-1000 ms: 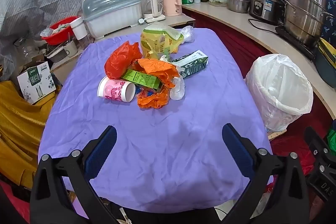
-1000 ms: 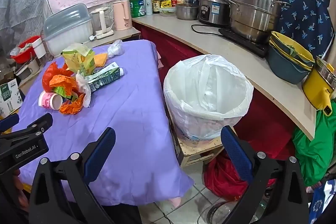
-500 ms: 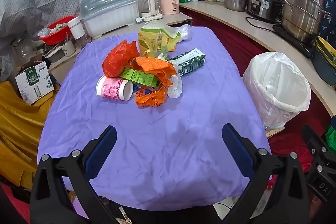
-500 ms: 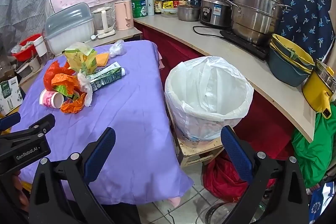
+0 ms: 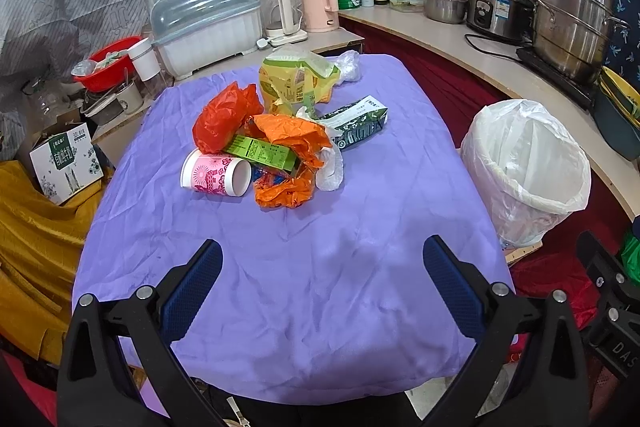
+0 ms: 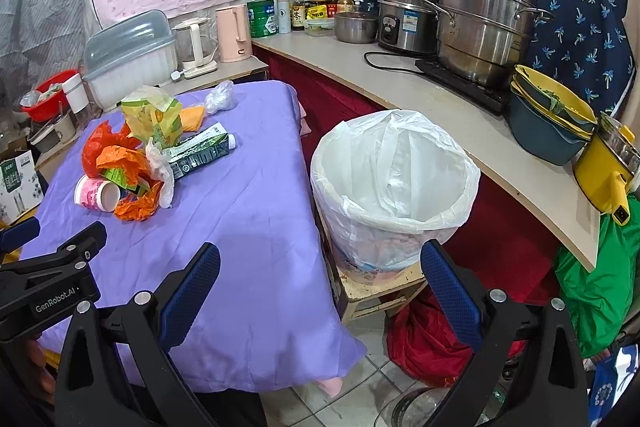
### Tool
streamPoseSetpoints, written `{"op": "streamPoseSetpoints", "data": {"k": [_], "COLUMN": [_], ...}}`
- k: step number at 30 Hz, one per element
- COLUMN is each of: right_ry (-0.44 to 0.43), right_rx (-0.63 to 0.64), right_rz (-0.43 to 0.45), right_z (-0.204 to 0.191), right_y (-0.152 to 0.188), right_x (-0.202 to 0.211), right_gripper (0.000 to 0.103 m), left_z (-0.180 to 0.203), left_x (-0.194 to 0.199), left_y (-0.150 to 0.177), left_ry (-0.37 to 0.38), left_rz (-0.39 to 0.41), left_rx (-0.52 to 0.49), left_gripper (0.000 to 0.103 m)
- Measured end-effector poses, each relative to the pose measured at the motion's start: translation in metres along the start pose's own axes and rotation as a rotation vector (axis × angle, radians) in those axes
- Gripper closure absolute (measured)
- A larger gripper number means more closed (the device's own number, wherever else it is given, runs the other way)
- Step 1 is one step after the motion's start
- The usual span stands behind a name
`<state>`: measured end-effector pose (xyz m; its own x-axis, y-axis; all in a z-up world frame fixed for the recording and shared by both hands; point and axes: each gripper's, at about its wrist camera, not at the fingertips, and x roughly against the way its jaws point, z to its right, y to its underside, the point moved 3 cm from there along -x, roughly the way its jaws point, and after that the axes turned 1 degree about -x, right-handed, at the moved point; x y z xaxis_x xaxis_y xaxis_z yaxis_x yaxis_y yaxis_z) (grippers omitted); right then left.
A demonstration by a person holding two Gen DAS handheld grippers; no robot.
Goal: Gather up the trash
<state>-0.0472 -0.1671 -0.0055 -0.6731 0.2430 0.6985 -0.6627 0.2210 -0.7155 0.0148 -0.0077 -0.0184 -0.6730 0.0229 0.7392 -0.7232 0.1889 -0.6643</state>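
Trash heaped on a purple-covered table (image 5: 312, 267), lined bin (image 6: 394, 187) to its right, both grippers wide apart and empty.

The table fills the middle of the left wrist view; the bin with its white liner stands on a low wooden stool (image 6: 376, 287) just beside the table's right edge, with a curved counter (image 6: 440, 107) of pots behind it. The trash sits on the far half of the table: a yellow-green bag (image 5: 296, 79) farthest, a red plastic bag (image 5: 222, 117) left of it, a dark green carton (image 5: 358, 123) to the right, an orange wrapper (image 5: 294, 139) over a light green box (image 5: 262, 151), and a pink paper cup (image 5: 216, 175) on its side nearest. The left gripper (image 5: 322, 287) hovers over the near table edge, fingers spread, well short of the heap. The right gripper (image 6: 320, 287) hangs at the table's near right corner, fingers spread, holding nothing.
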Motion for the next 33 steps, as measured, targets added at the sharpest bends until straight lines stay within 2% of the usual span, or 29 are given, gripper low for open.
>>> {"op": "streamPoseSetpoints", "data": {"k": [33], "right_ry": [0.004], "right_rx": [0.001], "right_rz": [0.007], "right_z": [-0.0018], "right_y": [-0.0039], "right_x": [-0.0033], "right_gripper": [0.007], "left_z": [0.0028], "left_x": [-0.0008], "left_y": [-0.0026], "left_ry": [-0.011], "left_rz": [0.021], "left_rx": [-0.005], "left_gripper": [0.007]}}
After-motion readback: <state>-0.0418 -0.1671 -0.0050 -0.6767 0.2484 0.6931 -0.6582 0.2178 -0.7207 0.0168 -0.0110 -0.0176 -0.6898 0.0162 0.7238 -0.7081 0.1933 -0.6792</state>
